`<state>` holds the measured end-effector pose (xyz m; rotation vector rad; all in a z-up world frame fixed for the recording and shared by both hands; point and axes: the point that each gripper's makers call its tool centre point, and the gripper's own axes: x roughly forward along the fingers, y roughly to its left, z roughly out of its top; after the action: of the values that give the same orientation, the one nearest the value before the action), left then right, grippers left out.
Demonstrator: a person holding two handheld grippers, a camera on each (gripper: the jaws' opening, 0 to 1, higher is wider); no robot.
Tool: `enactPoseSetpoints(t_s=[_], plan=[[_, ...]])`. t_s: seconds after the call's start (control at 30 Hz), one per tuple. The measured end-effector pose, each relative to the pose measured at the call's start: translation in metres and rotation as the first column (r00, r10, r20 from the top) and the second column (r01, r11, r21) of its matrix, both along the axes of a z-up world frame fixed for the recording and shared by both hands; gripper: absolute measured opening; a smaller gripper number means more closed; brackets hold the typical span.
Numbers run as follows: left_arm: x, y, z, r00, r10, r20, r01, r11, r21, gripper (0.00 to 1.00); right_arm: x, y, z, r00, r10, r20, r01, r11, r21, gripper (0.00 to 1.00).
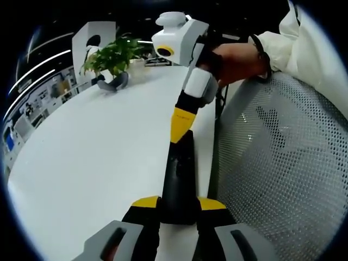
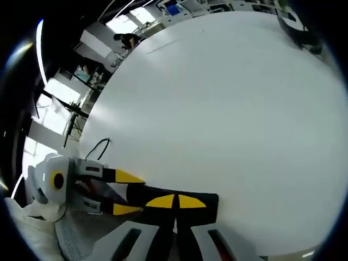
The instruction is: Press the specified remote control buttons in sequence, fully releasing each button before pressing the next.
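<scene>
The left gripper clamps a long black remote at the desk edge. The right gripper (jaws closed together) touches its top.

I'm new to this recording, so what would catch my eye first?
The black remote control, clamped at its near end by the left gripper, while the right gripper presses its yellow tip on the far end. Behind, a potted plant stands far off on the white table.

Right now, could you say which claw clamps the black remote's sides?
The left claw: its jaws straddle the black remote control, while the right claw sits shut on top.
</scene>
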<state>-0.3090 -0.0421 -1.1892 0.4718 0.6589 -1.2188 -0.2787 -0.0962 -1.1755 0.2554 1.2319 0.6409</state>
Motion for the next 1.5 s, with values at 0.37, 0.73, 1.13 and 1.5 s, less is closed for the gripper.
enactPoseSetpoints(t_s=[0.37, 0.73, 1.13, 1.5], plan=[[0.0009, 0.0000, -0.0001, 1.000, 0.004, 0.000, -0.004, 1.000, -0.004, 0.25, -0.0012, 0.0008, -0.0058, 0.999, 0.043, 0.011, -0.043, 0.999, -0.031, 0.00], [0.0012, 0.0000, 0.0001, 1.000, 0.007, 0.001, -0.007, 1.000, -0.007, 0.25, -0.0009, 0.0009, -0.0070, 0.999, 0.038, 0.027, -0.037, 0.999, -0.034, 0.00], [0.0012, 0.0007, 0.0003, 1.000, 0.009, 0.001, -0.009, 1.000, -0.007, 0.25, 0.0009, 0.0011, -0.0079, 0.999, 0.027, 0.025, -0.026, 0.998, -0.056, 0.00], [0.0009, 0.0011, 0.0006, 1.000, 0.010, 0.002, -0.010, 1.000, -0.008, 0.25, -0.0057, 0.0027, -0.0051, 0.997, 0.070, 0.013, -0.069, 0.995, -0.072, 0.00]])
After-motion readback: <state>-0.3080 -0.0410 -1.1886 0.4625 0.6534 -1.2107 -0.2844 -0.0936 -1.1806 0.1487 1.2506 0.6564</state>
